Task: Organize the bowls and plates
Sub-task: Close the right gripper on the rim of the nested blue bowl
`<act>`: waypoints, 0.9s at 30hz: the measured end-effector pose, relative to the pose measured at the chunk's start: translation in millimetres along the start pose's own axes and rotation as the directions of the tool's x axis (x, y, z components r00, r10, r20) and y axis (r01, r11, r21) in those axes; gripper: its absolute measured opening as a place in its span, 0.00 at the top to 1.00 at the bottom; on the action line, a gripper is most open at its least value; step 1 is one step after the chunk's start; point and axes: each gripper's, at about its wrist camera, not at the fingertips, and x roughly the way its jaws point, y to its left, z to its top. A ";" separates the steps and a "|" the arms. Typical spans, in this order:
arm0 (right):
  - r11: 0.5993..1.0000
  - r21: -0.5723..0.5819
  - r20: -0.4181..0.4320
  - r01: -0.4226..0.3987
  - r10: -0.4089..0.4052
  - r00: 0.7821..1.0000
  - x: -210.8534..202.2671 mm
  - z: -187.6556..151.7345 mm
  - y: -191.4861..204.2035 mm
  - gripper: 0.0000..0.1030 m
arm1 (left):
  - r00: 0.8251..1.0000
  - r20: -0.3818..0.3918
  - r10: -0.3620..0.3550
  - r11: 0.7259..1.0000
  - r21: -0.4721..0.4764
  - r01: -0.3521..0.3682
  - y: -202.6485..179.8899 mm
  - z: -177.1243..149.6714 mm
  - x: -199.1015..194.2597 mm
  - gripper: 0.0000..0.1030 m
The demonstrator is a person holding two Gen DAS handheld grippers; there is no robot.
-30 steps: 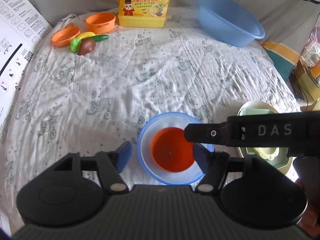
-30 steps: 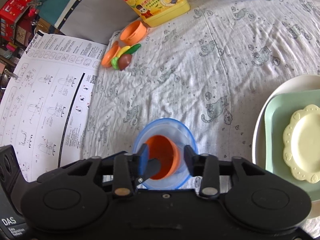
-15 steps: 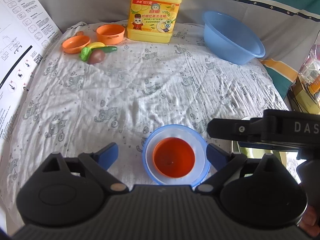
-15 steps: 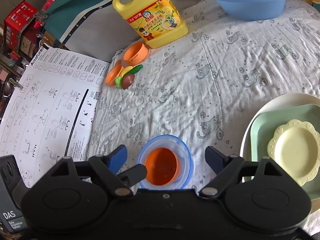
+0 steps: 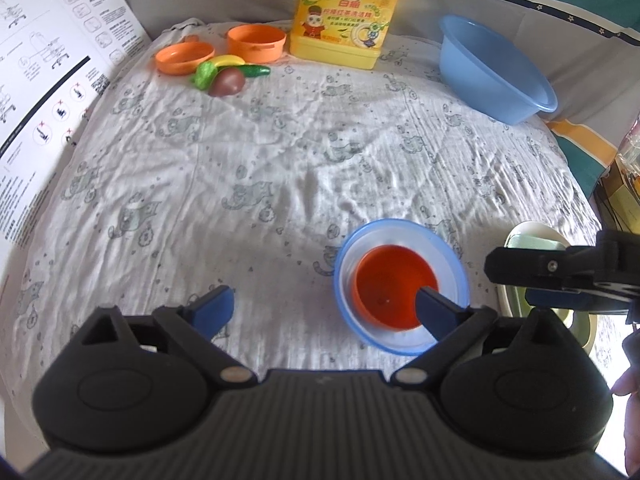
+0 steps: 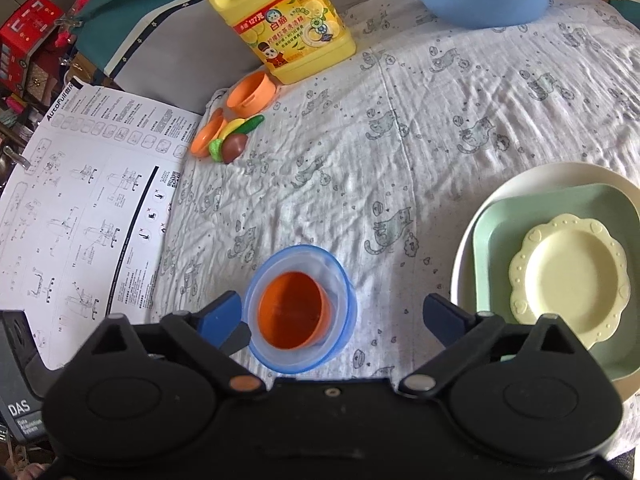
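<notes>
**A:** Orange bowl sits nested inside the clear blue-rimmed bowl, both resting on the cat-print cloth. Bowls stacked small-in-large, so that half looks done to me.

**B:** Agreed. Left gripper has just been opening, jaws spread wide, nothing pinched. In its own view one blue pad overlaps the orange bowl, but I read that as hanging above it, not touching. Can't be sure of the gap.

**A:** Right gripper same story: jaws have just been opening, now fully released. The bowl stack sits between its fingers, left pad just beside the blue rim, right pad well clear. No grip.

**B:** Both released over the same stack makes sense if one steadied the outer bowl while the other dropped the inner. That's a guess from the layout.

**A:** Plates are to the right: scalloped yellow plate on the square green plate on the round white plate. Largest at bottom, stable pile.

**B:** So bowls one stack, plates another, near each other but apart. Sorted by type.

**A:** Leftovers at the far end: orange toy pot, orange toy pan, plastic vegetables, yellow detergent jug, blue basin. Not tableware to stack, probably just clutter.

**B:** Instruction sheet lies at the cloth's left edge, out of the way.
</notes>
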 end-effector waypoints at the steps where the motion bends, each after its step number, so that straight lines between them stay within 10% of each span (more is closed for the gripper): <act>1: 1.000 0.007 -0.003 0.004 -0.004 1.000 1.2 -1.2 -1.6 0.04 | 1.000 -0.002 -0.001 1.000 -0.003 0.001 1.0 -1.3 1.3 0.04; 15: 0.999 0.000 -0.008 0.050 -0.050 0.999 17.0 0.7 1.0 0.05 | 0.998 -0.023 -0.051 0.999 -0.012 0.051 -0.1 -3.1 22.2 0.20; 27: 0.999 -0.036 -0.048 0.030 -0.032 0.998 39.5 6.2 12.4 0.50 | 0.991 -0.057 -0.124 0.992 -0.012 0.123 -8.3 0.7 37.4 0.61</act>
